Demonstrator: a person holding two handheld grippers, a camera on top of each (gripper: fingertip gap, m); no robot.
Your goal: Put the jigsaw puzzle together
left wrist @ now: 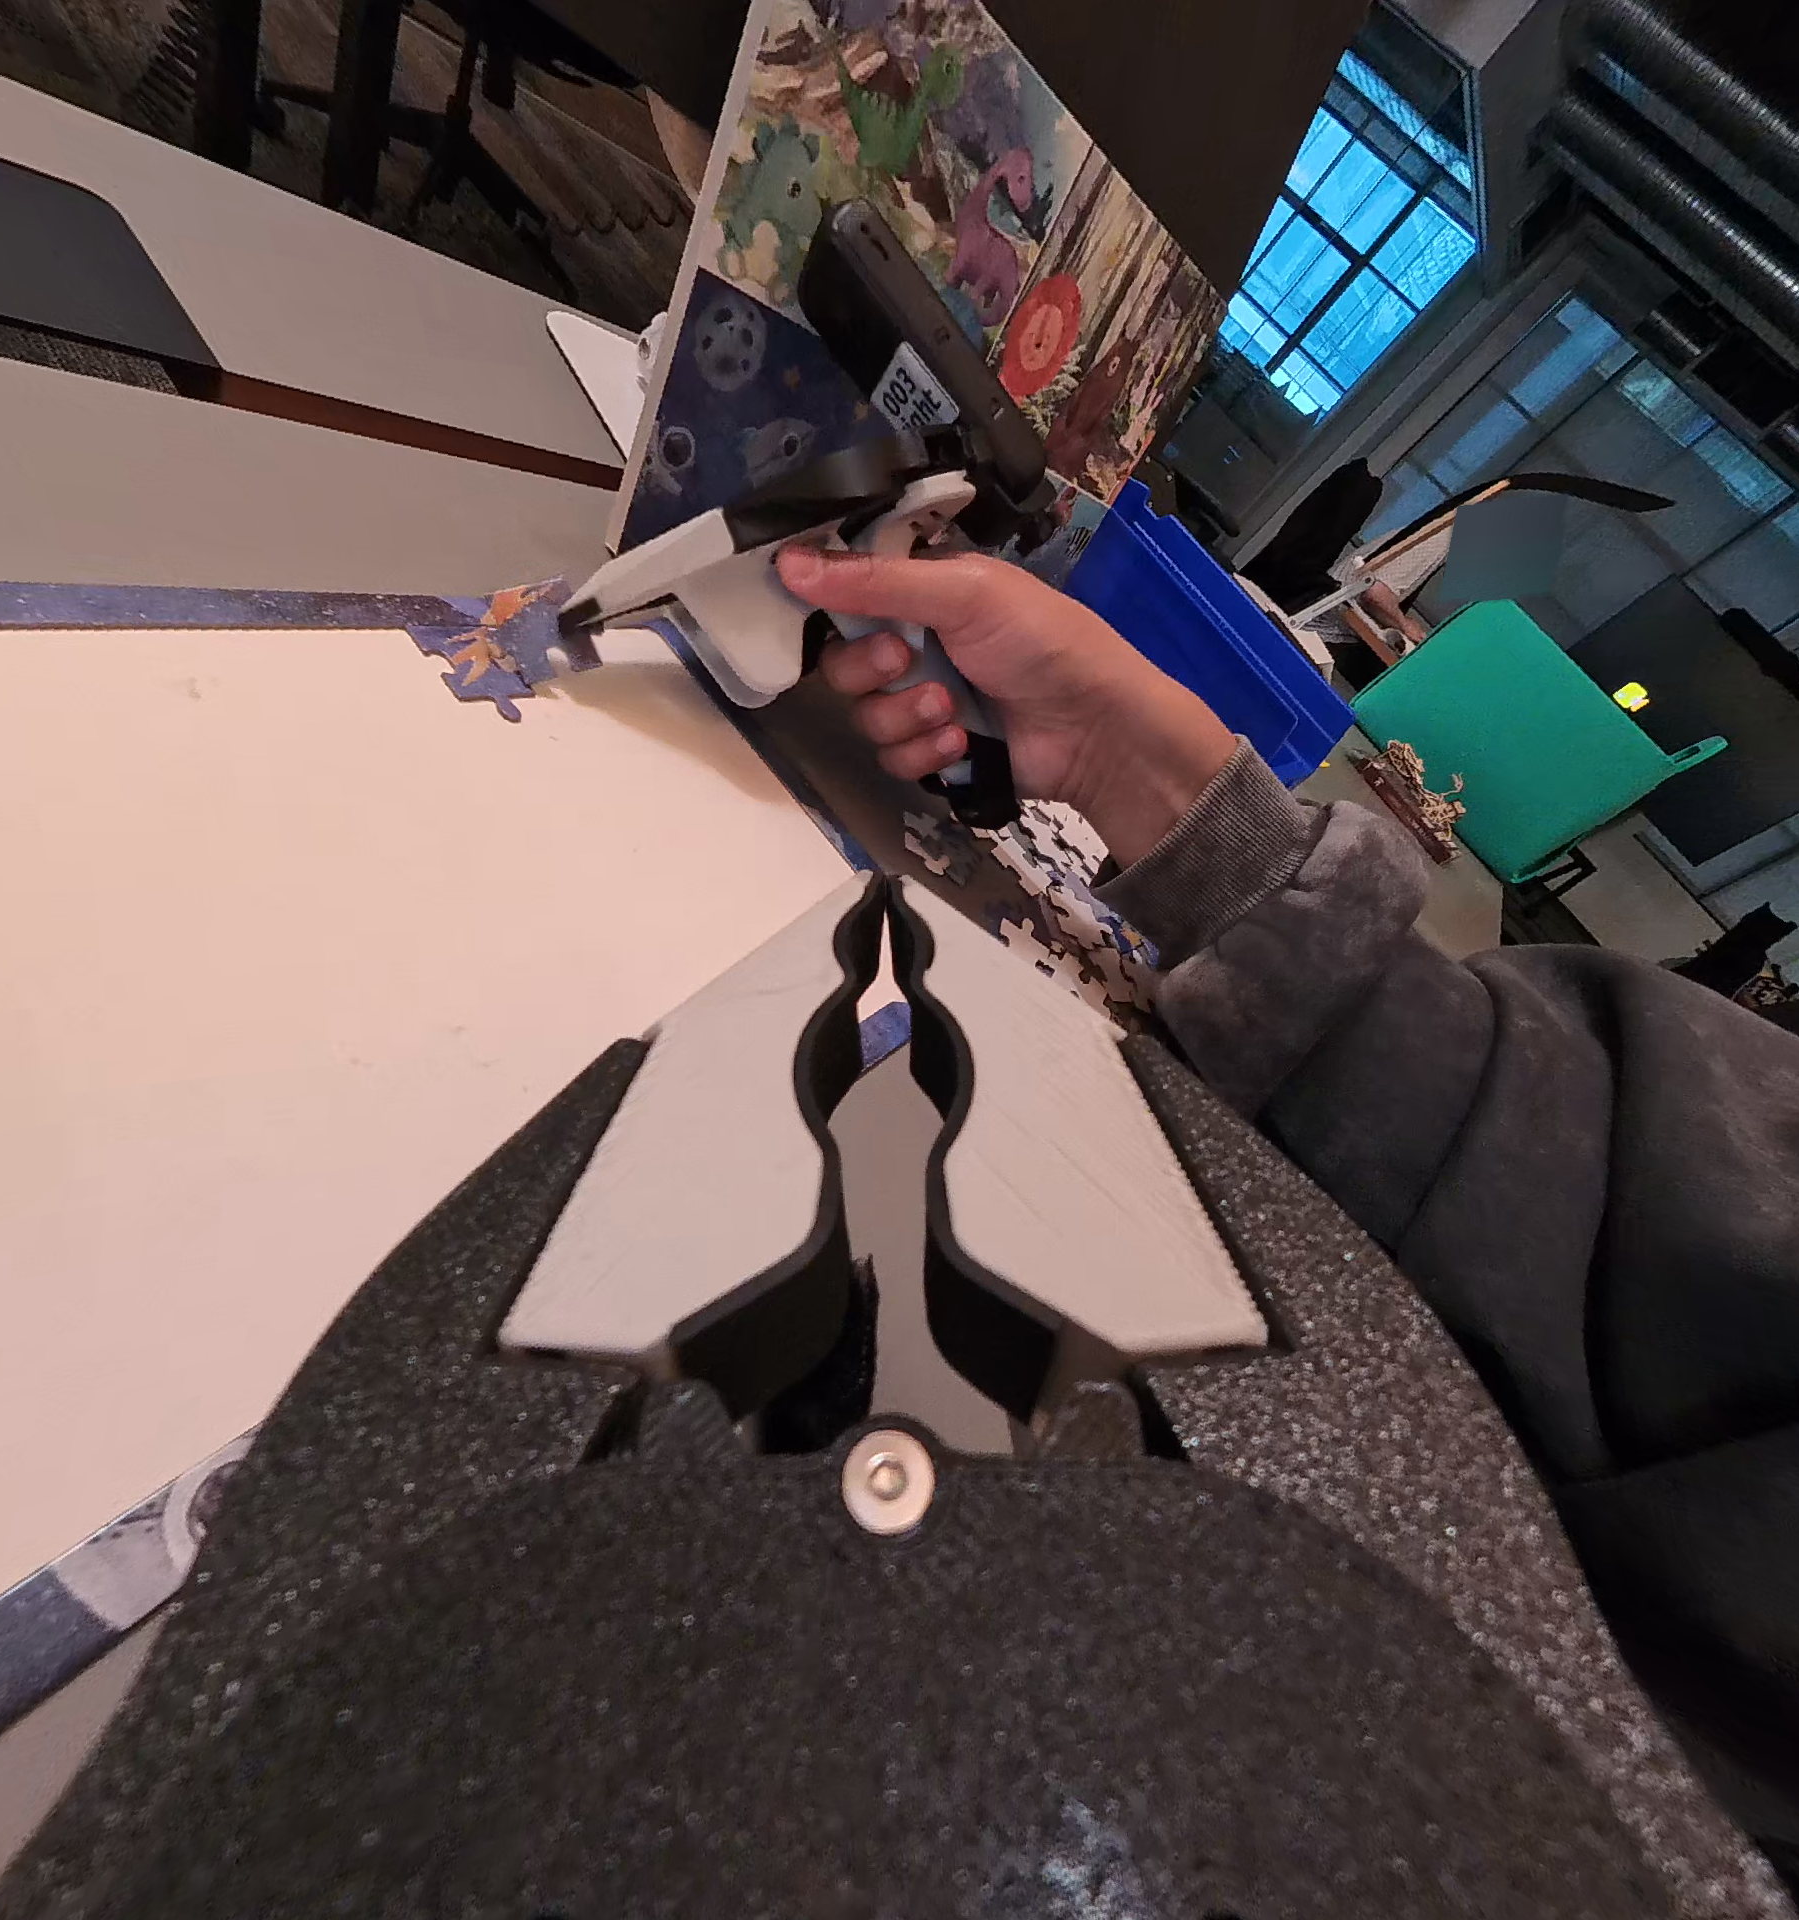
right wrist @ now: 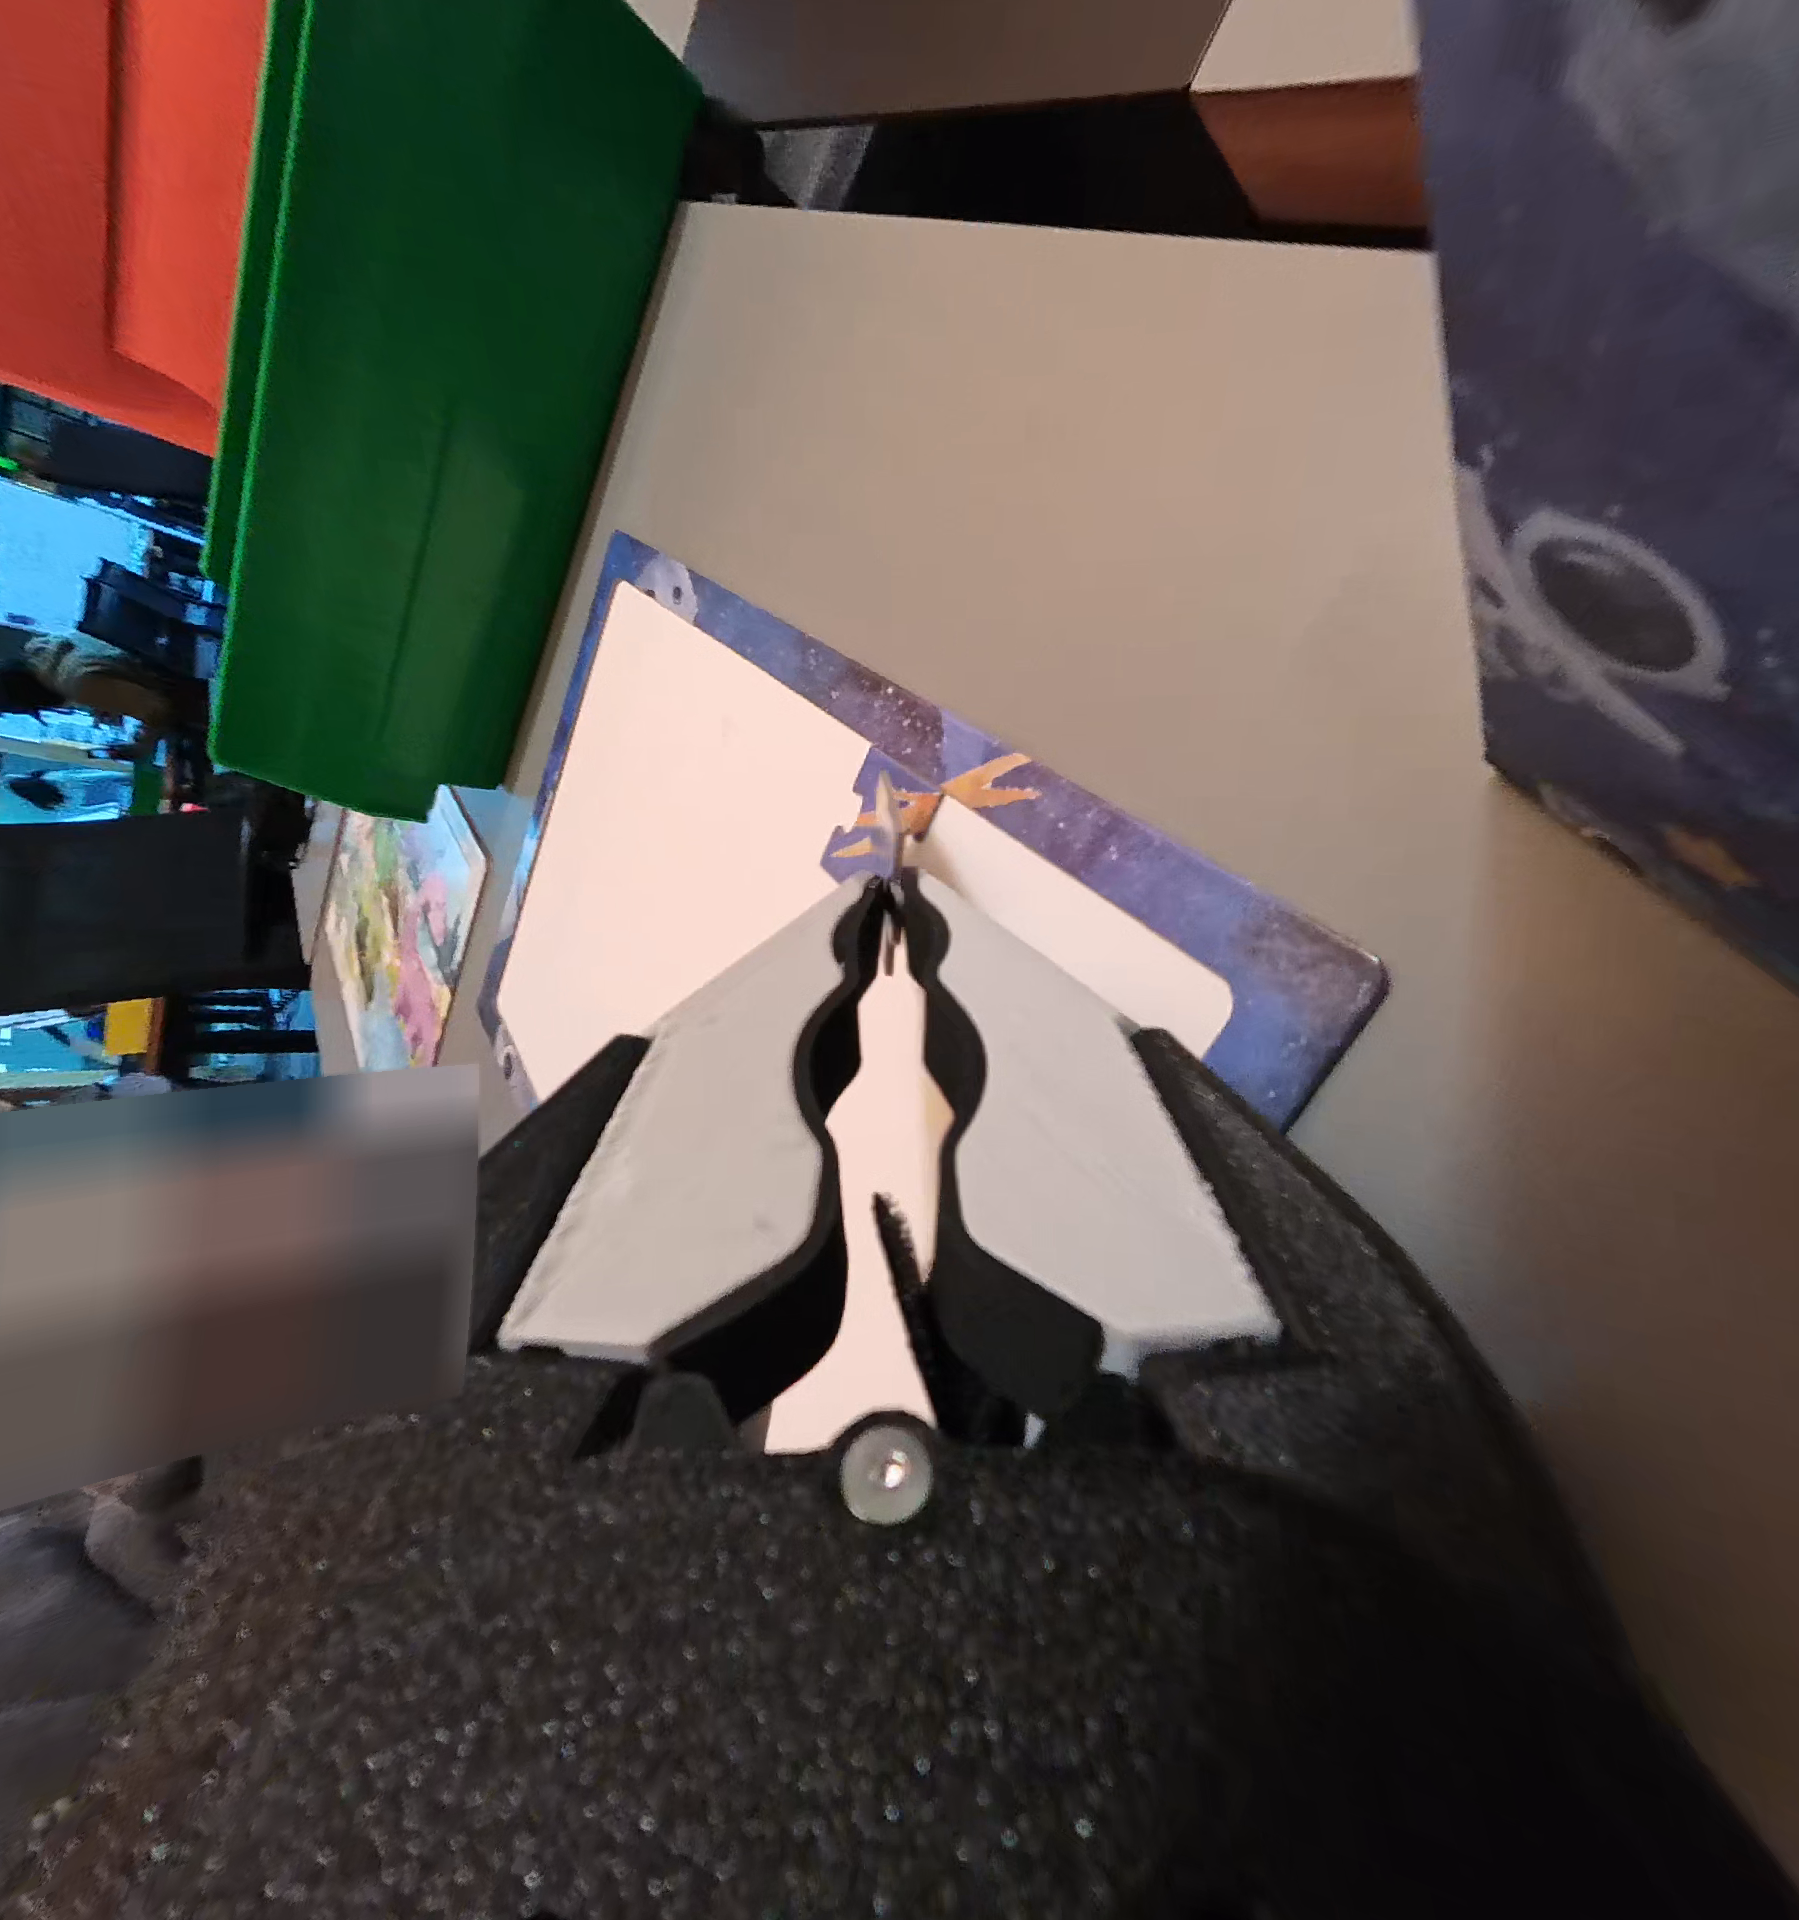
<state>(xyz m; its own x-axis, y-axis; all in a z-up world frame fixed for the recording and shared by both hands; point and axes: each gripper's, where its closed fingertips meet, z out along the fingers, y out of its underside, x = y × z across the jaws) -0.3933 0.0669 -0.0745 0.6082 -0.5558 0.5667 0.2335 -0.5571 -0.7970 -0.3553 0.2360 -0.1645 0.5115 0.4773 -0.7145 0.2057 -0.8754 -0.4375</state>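
The puzzle tray (left wrist: 251, 935) has a pale inside and a starry blue frame; it also shows in the right wrist view (right wrist: 708, 769). A few joined blue and orange pieces (left wrist: 495, 649) lie in its far corner and show in the right wrist view (right wrist: 936, 805). My right gripper (right wrist: 890, 894) is shut on a thin puzzle piece (right wrist: 890, 940), held on edge right by those pieces. In the left wrist view the right gripper (left wrist: 575, 623) tips down at that corner. My left gripper (left wrist: 887, 894) is shut with nothing between its fingers, above the tray's near right edge.
Loose pieces (left wrist: 1040, 904) lie in a pile right of the tray. A standing picture board (left wrist: 926, 239) rises behind the corner and shows in the right wrist view (right wrist: 1653, 416). Blue bin (left wrist: 1207, 644) and green bin (left wrist: 1518, 727) stand right; green bin (right wrist: 438, 416) and red bin (right wrist: 74, 208) are beyond the tray. Tip to tip, the grippers are about 20 cm apart.
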